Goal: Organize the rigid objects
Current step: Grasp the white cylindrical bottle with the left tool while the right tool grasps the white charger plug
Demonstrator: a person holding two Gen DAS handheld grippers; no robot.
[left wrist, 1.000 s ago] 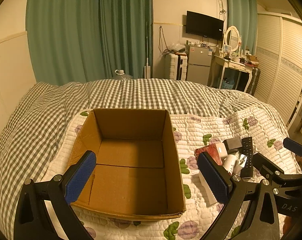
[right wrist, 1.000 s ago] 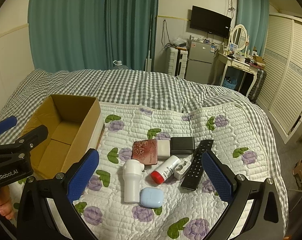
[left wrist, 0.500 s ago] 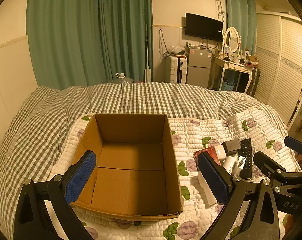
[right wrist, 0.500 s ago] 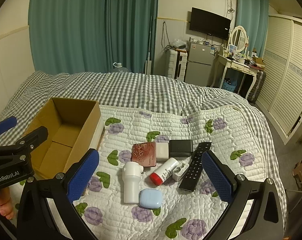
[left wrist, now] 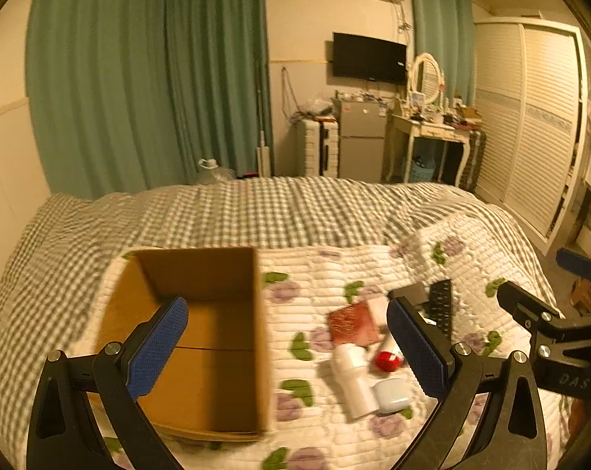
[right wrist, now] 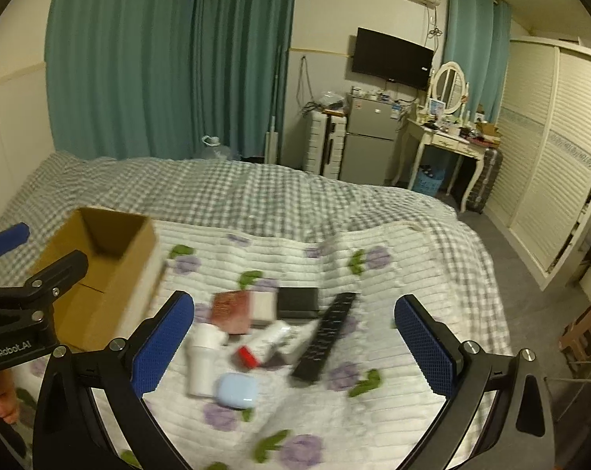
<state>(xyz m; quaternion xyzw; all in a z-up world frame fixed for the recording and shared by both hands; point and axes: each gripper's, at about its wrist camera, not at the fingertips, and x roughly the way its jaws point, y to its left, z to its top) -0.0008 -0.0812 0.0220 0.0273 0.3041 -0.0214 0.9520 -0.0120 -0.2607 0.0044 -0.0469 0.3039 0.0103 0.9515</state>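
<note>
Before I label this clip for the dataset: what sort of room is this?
A bedroom, most likely: a bed with a checked cover, a vanity table with an oval mirror, and a louvred wardrobe.

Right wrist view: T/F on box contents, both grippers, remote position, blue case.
1. The cardboard box holds several items. False: its visible interior is empty.
2. Both the right gripper and the left gripper are open and hold nothing. True.
3. The black remote lies on the quilt right of the red-capped tube. True.
4. The light blue case is inside the box. False: it lies on the quilt beside the white bottle.
</note>
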